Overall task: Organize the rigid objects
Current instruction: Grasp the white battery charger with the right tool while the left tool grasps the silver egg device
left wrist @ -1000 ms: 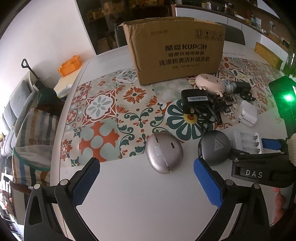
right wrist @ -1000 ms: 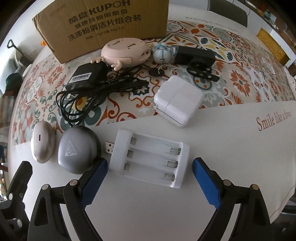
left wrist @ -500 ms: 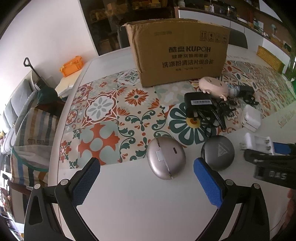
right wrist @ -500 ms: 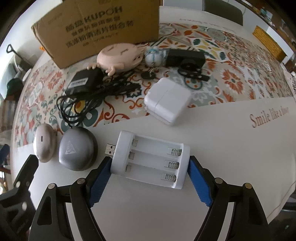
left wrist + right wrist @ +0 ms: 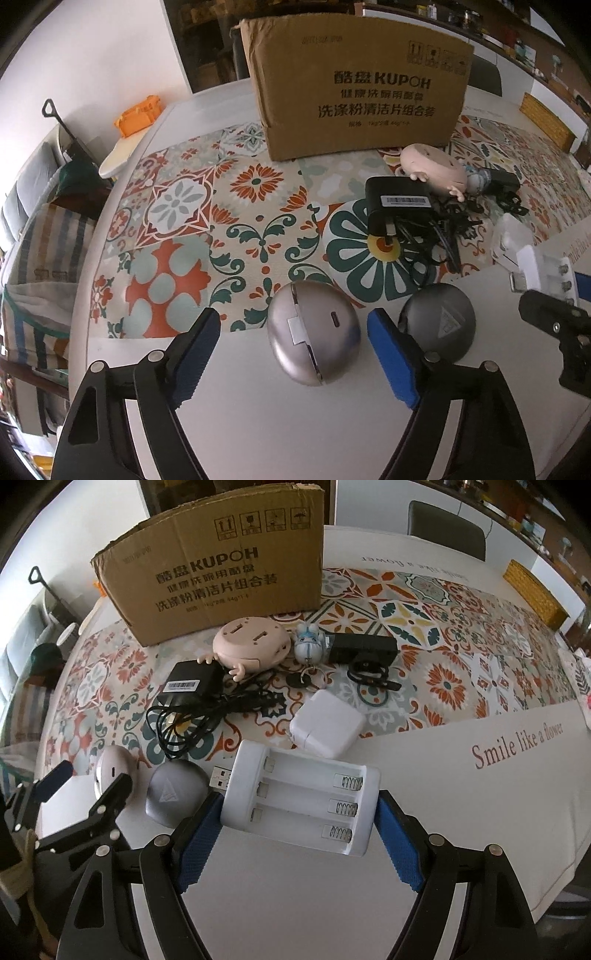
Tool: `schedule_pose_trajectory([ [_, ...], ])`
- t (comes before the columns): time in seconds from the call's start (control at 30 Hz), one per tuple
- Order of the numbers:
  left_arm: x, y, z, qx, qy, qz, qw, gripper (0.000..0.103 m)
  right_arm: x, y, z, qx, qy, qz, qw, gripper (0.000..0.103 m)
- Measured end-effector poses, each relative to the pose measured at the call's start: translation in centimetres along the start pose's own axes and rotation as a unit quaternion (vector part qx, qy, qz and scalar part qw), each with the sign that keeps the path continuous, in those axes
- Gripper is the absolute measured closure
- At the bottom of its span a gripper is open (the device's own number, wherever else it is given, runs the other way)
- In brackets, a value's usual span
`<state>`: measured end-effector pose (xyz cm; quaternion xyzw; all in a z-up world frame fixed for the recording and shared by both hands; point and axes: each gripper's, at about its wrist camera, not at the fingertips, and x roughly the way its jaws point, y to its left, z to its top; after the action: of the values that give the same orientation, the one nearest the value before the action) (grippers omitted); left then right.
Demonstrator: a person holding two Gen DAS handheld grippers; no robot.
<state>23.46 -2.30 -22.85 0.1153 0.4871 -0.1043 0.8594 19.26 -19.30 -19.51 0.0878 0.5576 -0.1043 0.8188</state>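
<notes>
From my feed I see a white wall (image 5: pixel 110 55) rising behind the round table (image 5: pixel 295 424), which wears a floral-tiled cloth (image 5: pixel 192 206); a striped fabric seat (image 5: pixel 40 258) sits at left; daylight is soft. A grey chair (image 5: pixel 447 528) stands beyond; dark shelving (image 5: pixel 207 44) fills the back.

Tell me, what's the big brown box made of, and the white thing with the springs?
The box looks like matte corrugated cardboard: brown, with creased, ragged edges. The battery charger seems smooth, slightly glossy white plastic, with small metal springs in its slots.
</notes>
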Motion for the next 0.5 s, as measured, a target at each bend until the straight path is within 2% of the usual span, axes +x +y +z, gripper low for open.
schedule_pose_trajectory([
  [0.2,1.0,-0.6,0.1,0.007,0.004,0.005,1.0,0.03,0.6,0.1,-0.1,0.002,0.005,0.007,1.0,0.022],
  [0.3,1.4,-0.6,0.1,0.007,0.007,-0.002,0.9999,0.046,0.9,0.2,-0.3,-0.001,0.007,0.01,1.0,0.022],
  [0.33,1.4,-0.5,0.1,0.004,0.007,-0.003,1.0,0.048,1.0,0.2,-0.3,-0.001,0.007,0.012,1.0,0.022],
  [0.5,0.9,-0.3,0.0,-0.001,0.004,-0.007,1.0,0.048,0.9,0.3,-0.5,-0.003,0.006,0.018,1.0,0.022],
])
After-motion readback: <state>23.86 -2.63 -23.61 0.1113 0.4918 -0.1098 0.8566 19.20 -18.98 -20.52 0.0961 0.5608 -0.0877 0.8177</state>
